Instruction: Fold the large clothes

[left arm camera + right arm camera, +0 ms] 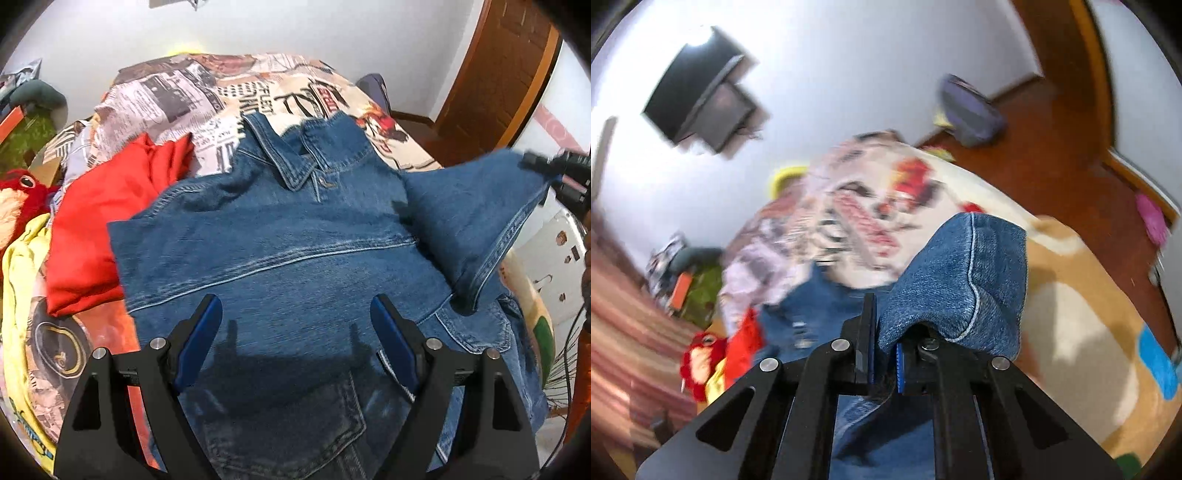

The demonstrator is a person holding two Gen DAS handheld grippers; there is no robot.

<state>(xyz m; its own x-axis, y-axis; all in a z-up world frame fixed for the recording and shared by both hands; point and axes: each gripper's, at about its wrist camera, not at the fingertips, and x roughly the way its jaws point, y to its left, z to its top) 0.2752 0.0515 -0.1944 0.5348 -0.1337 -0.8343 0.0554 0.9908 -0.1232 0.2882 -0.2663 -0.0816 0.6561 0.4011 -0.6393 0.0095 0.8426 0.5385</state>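
A blue denim jacket [280,243] lies back up on the bed, collar at the far side. My left gripper [295,321] is open and empty, hovering just above the jacket's lower back. My right gripper [884,354] is shut on the jacket's sleeve cuff [964,280], which drapes over its right finger. In the left wrist view the right gripper [554,170] holds the sleeve [476,210] lifted up at the right side of the bed.
A red garment [110,218] lies left of the jacket. A yellow garment [22,295] and a red plush toy [18,195] sit at the bed's left edge. A newspaper-print bedspread [207,96] covers the bed. A wooden door [495,74] is at the right.
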